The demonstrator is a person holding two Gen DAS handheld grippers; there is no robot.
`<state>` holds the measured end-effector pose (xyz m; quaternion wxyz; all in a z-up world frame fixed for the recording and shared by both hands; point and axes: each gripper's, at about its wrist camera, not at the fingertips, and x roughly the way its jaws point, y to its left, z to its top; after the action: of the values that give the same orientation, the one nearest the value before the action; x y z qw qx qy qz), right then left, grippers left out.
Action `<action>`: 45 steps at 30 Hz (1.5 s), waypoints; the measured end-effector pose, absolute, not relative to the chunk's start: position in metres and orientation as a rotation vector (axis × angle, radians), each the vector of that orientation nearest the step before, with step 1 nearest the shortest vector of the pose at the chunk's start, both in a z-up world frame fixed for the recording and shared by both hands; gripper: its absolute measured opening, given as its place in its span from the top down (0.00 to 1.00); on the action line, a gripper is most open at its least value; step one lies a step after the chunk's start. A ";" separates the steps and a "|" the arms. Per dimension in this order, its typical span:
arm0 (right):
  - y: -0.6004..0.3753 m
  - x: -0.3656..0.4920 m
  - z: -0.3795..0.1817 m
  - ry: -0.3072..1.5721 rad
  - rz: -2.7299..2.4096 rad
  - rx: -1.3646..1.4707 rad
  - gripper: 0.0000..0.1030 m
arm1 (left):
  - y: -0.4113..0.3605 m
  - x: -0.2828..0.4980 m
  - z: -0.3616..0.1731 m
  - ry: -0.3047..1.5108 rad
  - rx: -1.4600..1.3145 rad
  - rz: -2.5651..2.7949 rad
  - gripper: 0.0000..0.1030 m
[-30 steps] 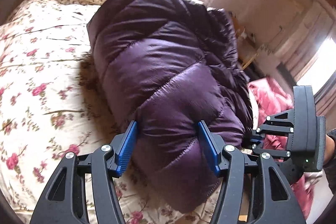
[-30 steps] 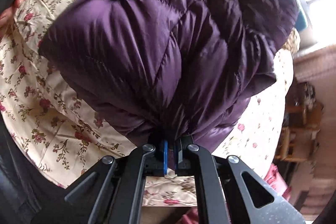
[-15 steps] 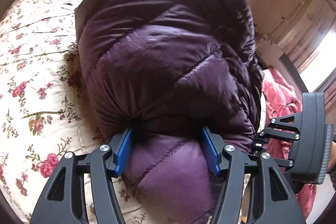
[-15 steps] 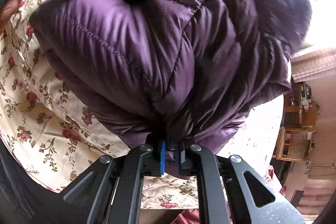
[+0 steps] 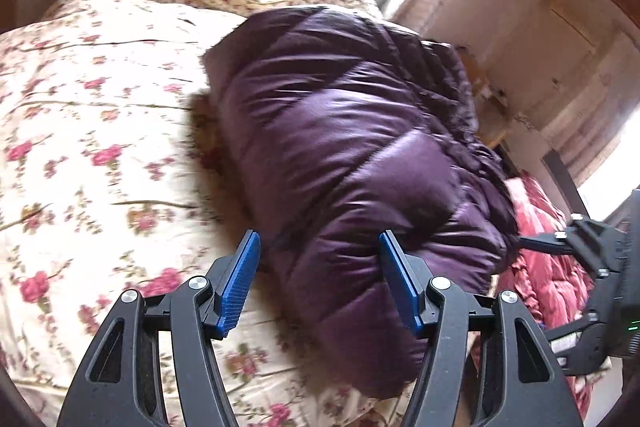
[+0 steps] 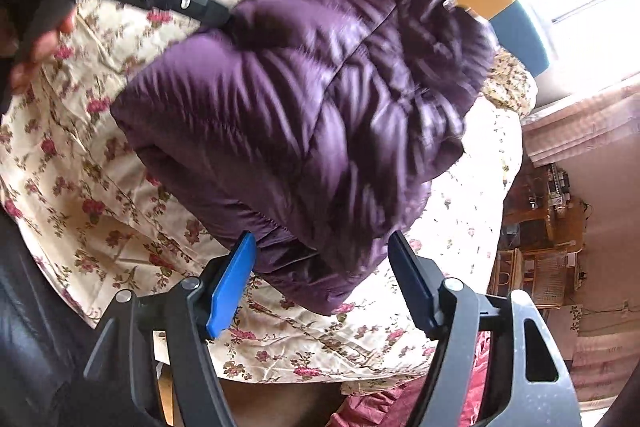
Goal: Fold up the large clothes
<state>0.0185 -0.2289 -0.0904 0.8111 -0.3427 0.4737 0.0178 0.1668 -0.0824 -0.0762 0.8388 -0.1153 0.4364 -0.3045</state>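
Our left gripper [image 5: 318, 285] stands with its blue pads spread, the near end of the purple down jacket [image 5: 352, 147] between them but, as far as we can tell, not pressed. We judge the fold finished and the bundle being let go on the floral bedspread [image 5: 88, 147].

From the right wrist, our right gripper [image 6: 322, 287] is opening its jaws, nothing clamped, the jacket's lower corner just beyond the pads. The jacket lies as a thick, glossy, quilted bundle, blurred here. Next we would need to draw both grippers clear without dragging the slippery shell, or press it flatter.
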 end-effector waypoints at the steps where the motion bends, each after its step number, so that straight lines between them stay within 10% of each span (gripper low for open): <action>1: -0.227 0.017 -0.084 1.004 0.039 -0.727 0.34 | -0.080 0.167 -0.076 0.922 -0.242 -0.624 0.41; 9: -0.228 0.019 -0.039 0.947 0.012 -0.647 0.36 | -0.078 0.178 -0.060 0.909 -0.215 -0.521 0.41; 17: -0.245 0.054 -0.027 0.901 -0.084 -0.516 0.81 | -0.094 0.179 -0.048 0.887 -0.164 -0.445 0.41; 41: -0.266 0.080 -0.140 1.088 -0.010 -0.638 0.84 | -0.132 0.181 -0.086 0.945 -0.075 -0.531 0.41; 45: -0.274 0.073 -0.119 1.071 -0.014 -0.611 0.65 | -0.124 0.181 -0.068 0.911 -0.089 -0.535 0.41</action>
<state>0.0731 -0.2744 -0.1192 0.8158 -0.2863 0.5024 -0.0067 0.1809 -0.1237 -0.0679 0.8627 -0.0427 0.4345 -0.2552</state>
